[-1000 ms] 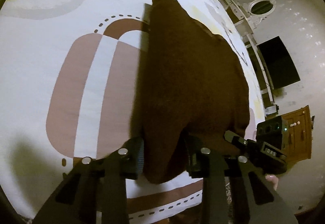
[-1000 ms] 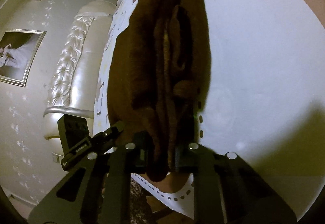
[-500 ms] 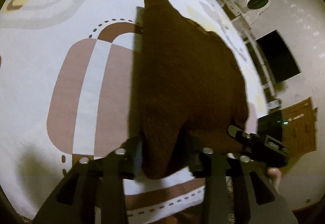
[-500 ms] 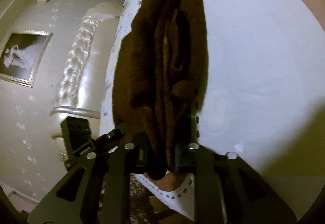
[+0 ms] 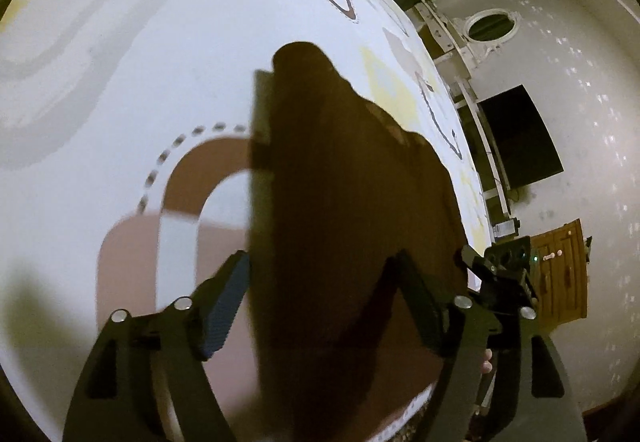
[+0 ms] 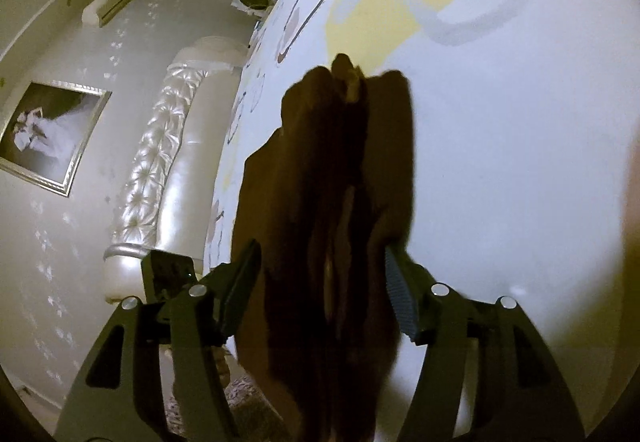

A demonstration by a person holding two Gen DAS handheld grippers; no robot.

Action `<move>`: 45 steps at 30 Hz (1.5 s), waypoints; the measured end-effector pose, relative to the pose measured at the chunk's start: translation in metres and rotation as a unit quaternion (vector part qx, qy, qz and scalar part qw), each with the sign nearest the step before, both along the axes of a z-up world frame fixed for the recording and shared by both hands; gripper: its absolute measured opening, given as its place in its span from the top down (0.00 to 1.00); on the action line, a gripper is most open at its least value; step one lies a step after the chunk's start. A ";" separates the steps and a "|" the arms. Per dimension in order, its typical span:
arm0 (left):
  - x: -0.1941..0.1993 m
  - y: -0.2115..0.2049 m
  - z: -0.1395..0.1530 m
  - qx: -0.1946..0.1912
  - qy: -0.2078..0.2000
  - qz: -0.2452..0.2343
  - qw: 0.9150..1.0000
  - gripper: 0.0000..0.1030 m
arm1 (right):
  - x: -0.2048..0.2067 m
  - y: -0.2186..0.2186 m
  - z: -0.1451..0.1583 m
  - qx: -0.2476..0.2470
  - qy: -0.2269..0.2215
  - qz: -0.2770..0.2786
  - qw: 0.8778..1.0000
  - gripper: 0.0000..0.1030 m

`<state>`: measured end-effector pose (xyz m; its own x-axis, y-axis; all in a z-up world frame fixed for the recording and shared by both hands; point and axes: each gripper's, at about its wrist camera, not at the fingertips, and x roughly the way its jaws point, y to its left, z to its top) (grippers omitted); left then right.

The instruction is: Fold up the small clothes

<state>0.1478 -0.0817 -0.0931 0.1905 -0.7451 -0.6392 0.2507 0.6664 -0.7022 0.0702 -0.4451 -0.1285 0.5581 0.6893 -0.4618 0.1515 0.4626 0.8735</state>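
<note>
A dark brown folded garment [image 5: 344,226] lies lengthwise on the white patterned bed sheet [image 5: 120,81]. My left gripper [image 5: 320,270] straddles its near end; the jaws are opening and the pads stand just off the cloth on both sides. In the right wrist view the same garment [image 6: 328,201] shows bunched lengthwise folds. My right gripper [image 6: 322,258] straddles that end, its jaws also opening and clear of the fabric. Each view catches the other gripper at the bed's edge: the right gripper [image 5: 500,266] and the left gripper [image 6: 168,270].
The sheet [image 6: 500,121] stretches wide beside the garment. Past the bed edge stand a tufted headboard [image 6: 172,161], a framed picture [image 6: 52,137], a dark screen [image 5: 516,137], a wooden cabinet [image 5: 560,274] and a white dresser with an oval mirror [image 5: 490,27].
Both grippers were shut on the garment's near ends; their jaws have now spread and let go. The garment lies on the sheet, and both views have drawn back from it.
</note>
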 end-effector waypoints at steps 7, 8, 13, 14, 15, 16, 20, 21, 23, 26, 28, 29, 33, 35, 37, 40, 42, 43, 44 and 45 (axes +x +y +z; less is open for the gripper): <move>0.015 -0.016 0.001 0.028 -0.033 -0.008 0.999 0.49 | 0.028 0.009 -0.003 -0.008 -0.015 0.031 0.999 0.48; 0.014 -0.018 0.000 0.037 -0.037 -0.012 0.999 0.54 | 0.028 0.011 -0.003 -0.018 -0.014 0.036 0.999 0.51; 0.013 -0.017 0.002 0.040 -0.036 -0.005 0.999 0.57 | 0.016 0.004 -0.003 -0.022 -0.011 0.011 1.000 0.62; 0.014 -0.018 0.002 0.044 -0.037 -0.007 0.998 0.57 | 0.008 0.000 -0.002 -0.028 -0.009 0.001 1.000 0.64; 0.014 -0.020 0.002 0.048 -0.040 -0.010 0.998 0.57 | 0.003 -0.004 -0.002 -0.028 -0.007 -0.007 1.000 0.66; 0.014 -0.022 0.003 0.055 -0.045 -0.013 0.997 0.57 | 0.000 -0.008 -0.002 -0.028 -0.006 -0.016 0.999 0.69; 0.014 -0.026 0.004 0.068 -0.056 -0.017 0.996 0.56 | -0.011 -0.027 -0.004 -0.027 0.001 -0.057 0.998 0.77; 0.014 -0.026 0.004 0.068 -0.056 -0.016 0.996 0.56 | -0.013 -0.032 -0.005 -0.028 0.006 -0.067 0.997 0.79; 0.015 -0.026 0.003 0.067 -0.052 -0.013 0.996 0.55 | -0.013 -0.037 -0.008 -0.021 0.011 -0.064 0.998 0.79; 0.015 -0.024 0.003 0.060 -0.050 -0.018 0.997 0.53 | -0.010 -0.040 -0.007 -0.011 0.004 -0.069 0.998 0.65; 0.016 -0.025 0.003 0.060 -0.050 -0.020 0.997 0.51 | -0.003 -0.043 -0.007 0.014 -0.009 -0.076 0.997 0.46; 0.016 -0.025 0.003 0.060 -0.049 -0.021 0.997 0.49 | 0.004 -0.043 -0.006 0.026 -0.015 -0.076 0.997 0.42; 0.017 -0.030 0.006 0.063 -0.050 -0.025 0.996 0.43 | 0.032 -0.037 -0.002 0.025 -0.017 -0.062 0.998 0.33; 0.018 -0.033 0.006 0.066 -0.051 -0.027 0.996 0.41 | 0.046 -0.030 -0.002 0.009 -0.013 -0.048 0.999 0.33; 0.017 -0.034 0.007 0.073 -0.054 -0.029 0.995 0.41 | 0.054 -0.026 0.000 -0.010 -0.009 -0.039 0.999 0.55; 0.016 -0.038 0.007 0.085 -0.059 -0.033 0.994 0.40 | 0.061 -0.025 -0.010 -0.030 0.025 -0.036 0.999 0.82; 0.016 -0.040 0.007 0.091 -0.063 -0.034 0.993 0.39 | 0.059 -0.029 -0.017 -0.015 0.024 -0.045 0.999 0.83; 0.015 -0.042 0.007 0.093 -0.065 -0.035 0.993 0.39 | 0.058 -0.030 -0.018 -0.012 0.022 -0.047 0.999 0.83; 0.015 -0.043 0.007 0.096 -0.067 -0.035 0.993 0.38 | 0.056 -0.030 -0.019 -0.011 0.019 -0.049 0.999 0.83; 0.015 -0.044 0.007 0.098 -0.069 -0.035 0.992 0.38 | 0.054 -0.031 -0.020 -0.009 0.018 -0.050 0.999 0.83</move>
